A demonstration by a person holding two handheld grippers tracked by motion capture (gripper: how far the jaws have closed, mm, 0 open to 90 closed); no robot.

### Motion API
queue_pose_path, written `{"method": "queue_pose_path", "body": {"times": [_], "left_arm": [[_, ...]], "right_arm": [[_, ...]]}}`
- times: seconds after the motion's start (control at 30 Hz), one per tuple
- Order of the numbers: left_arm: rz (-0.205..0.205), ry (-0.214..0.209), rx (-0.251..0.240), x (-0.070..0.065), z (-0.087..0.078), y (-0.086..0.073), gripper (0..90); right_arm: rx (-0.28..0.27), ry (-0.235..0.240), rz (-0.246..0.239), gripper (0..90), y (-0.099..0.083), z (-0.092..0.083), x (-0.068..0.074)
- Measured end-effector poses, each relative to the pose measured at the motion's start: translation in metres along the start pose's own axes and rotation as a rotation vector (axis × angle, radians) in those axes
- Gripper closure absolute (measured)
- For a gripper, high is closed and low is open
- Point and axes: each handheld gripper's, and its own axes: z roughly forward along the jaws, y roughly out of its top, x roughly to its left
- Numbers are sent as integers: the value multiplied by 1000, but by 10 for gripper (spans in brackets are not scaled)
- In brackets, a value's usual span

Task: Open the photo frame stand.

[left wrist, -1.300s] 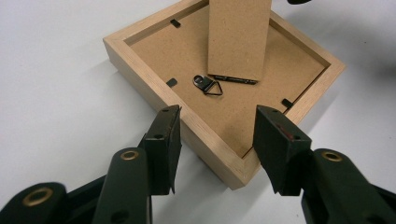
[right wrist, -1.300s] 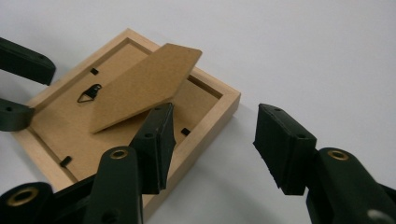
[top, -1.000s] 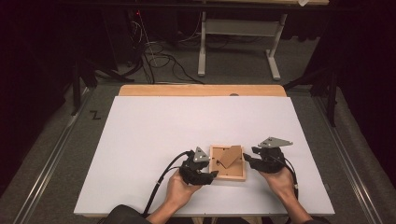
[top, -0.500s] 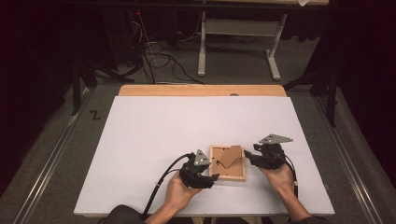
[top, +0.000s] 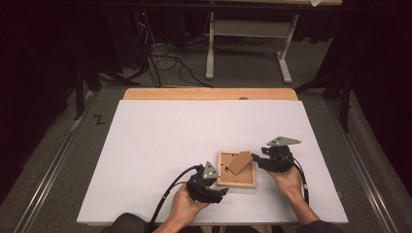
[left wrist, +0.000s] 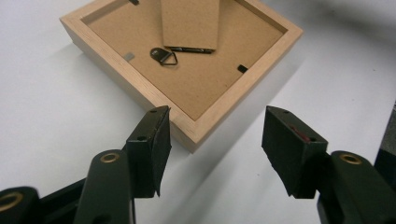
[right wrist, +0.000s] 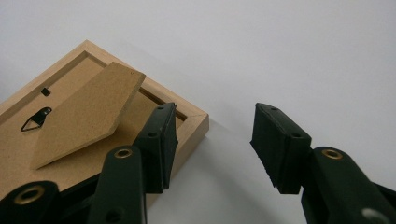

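While both pairs of jaws are standing spread wide with nothing between them, the lines below are working outward from them.

Left gripper [left wrist: 212, 149]: its jaws are gaping wide and pinching nothing; one corner of the wooden picture frame [left wrist: 140, 95] is pointing into the gap in the left gripper view; whether the left jaw's tip is touching the frame's rim or only overlapping it I cannot tell; in the high view this gripper [top: 214, 187] is sitting just beside the frame's near left corner.

Right gripper [right wrist: 212, 142]: its jaws are likewise spread wide and empty; in the right gripper view its left jaw is overlapping the frame's corner [right wrist: 194, 123] while its right jaw is hovering over bare table; contact cannot be told; in the high view it [top: 262, 160] is sitting at the frame's right edge.

Frame: it is lying face down, backing board up, squarish with no clear long axis, edges roughly parallel to the table's edges; it [top: 236, 182] is resting between the two grippers near the table's front edge.

Easel stand [right wrist: 84, 119]: its brown flap is tilting up off the backing; its pointed end is aiming toward the frame's far right corner in the high view [top: 240, 162].

Hanger [left wrist: 164, 55]: a small metal loop is lying flat on the backing beside the stand's hinge.

Table [top: 184, 131]: its white top is carrying the frame; a hand [top: 182, 208] is gripping the left tool and another hand [top: 289, 182] the right.
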Motion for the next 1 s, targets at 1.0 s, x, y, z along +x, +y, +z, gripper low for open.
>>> {"method": "queue_pose_path", "body": {"times": [1.0], "left_arm": [[-2,17,67,1,14,-7,434]], "right_arm": [[13,64,-13,549,9,23,-1]]}}
